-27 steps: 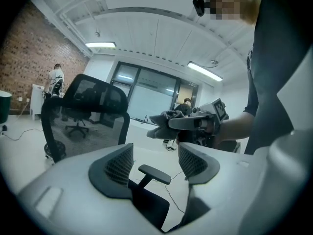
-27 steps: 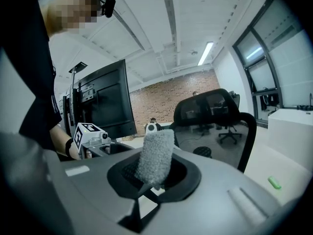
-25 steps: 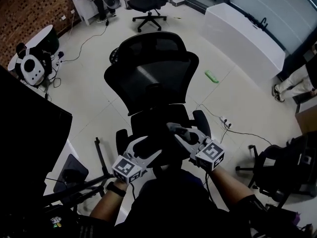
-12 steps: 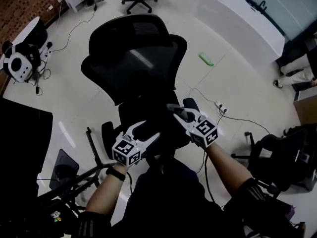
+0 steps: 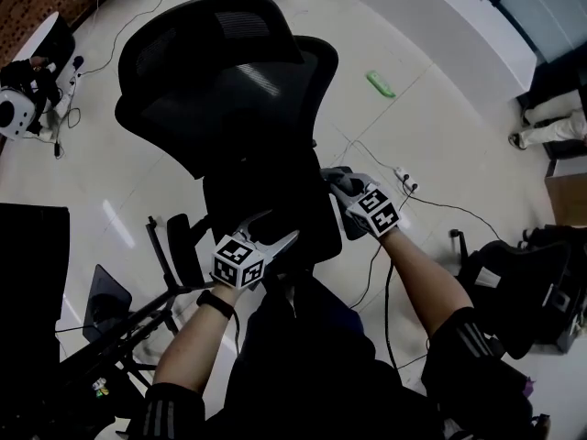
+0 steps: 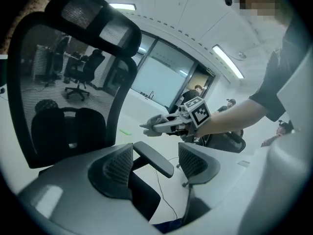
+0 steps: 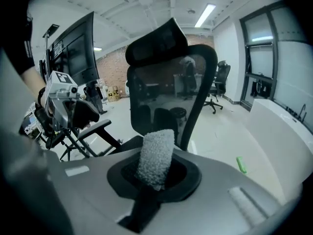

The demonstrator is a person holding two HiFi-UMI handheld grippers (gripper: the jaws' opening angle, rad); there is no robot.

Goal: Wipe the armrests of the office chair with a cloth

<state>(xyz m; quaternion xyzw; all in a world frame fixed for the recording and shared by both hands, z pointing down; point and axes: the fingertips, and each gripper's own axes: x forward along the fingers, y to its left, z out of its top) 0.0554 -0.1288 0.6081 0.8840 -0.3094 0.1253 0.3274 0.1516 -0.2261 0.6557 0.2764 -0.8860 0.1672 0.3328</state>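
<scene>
The black mesh-backed office chair (image 5: 229, 90) stands right in front of me. My right gripper (image 5: 336, 178) is shut on a grey fuzzy cloth (image 5: 343, 185) and hovers over the chair's right armrest (image 5: 356, 220). In the right gripper view the cloth (image 7: 156, 153) sticks up out of the shut gripper (image 7: 155, 180), with the left armrest (image 7: 93, 127) beyond. My left gripper (image 5: 280, 229) stands open over the seat, holding nothing. The left gripper view looks through its spread jaws (image 6: 155, 148) at the right armrest (image 6: 155, 159) and the right gripper (image 6: 168, 125).
A green object (image 5: 381, 83) and a power strip with a cable (image 5: 404, 178) lie on the white floor to the right. Another black chair (image 5: 500, 278) stands at the right. A tripod stand (image 5: 128, 328) and a dark monitor (image 5: 27, 246) are at the left.
The chair now fills more of the head view, which has closed in. My right gripper with the cloth has moved forward and right to the right armrest. The left gripper stays open over the seat.
</scene>
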